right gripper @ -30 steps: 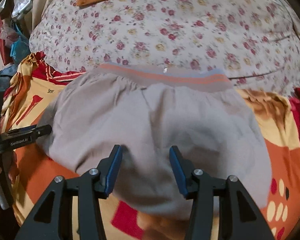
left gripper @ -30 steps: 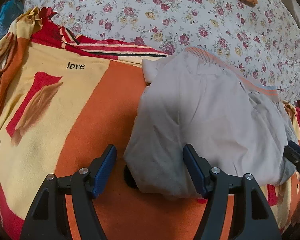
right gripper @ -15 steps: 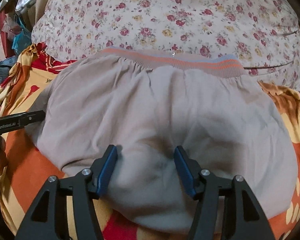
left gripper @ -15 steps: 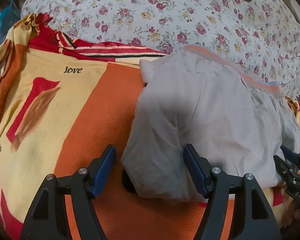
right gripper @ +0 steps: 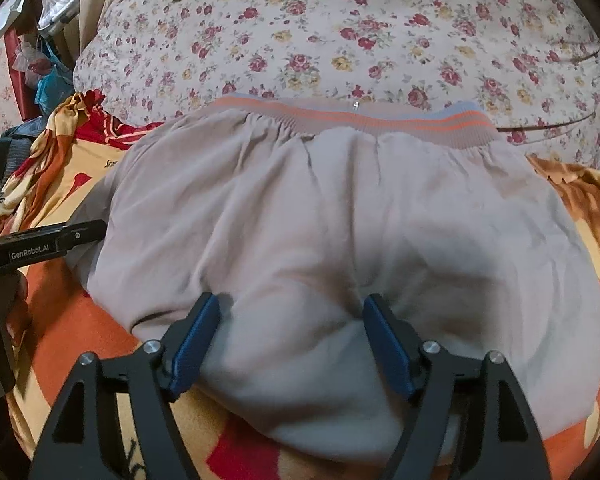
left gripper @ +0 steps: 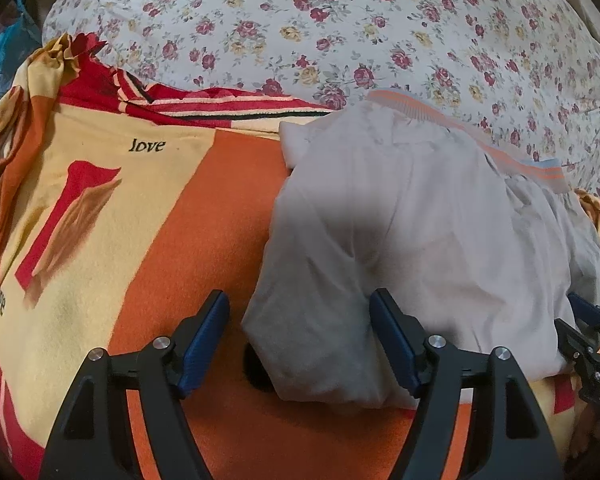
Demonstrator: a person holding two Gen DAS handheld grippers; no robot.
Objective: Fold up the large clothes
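Grey trousers lay folded on the bed blanket, both grippers spread wide over their near edge.

The grey trousers (right gripper: 340, 232) sat in a rounded, folded bundle on the orange, yellow and red blanket (left gripper: 112, 240), their ribbed waistband (right gripper: 364, 120) – grey with orange stripes – lying at the far side against the floral quilt (right gripper: 340, 32). The left gripper (left gripper: 300, 340) stood with its jaws parted and nothing between the pads – its right finger rested against the left corner of the bundle, its left finger over bare blanket. The right gripper (right gripper: 292, 340) was likewise spread, both blue pads (right gripper: 196, 344) pressed on the near fold of the cloth without pinching it. The word "love" (left gripper: 147, 145) showed on the blanket, left of the bundle.
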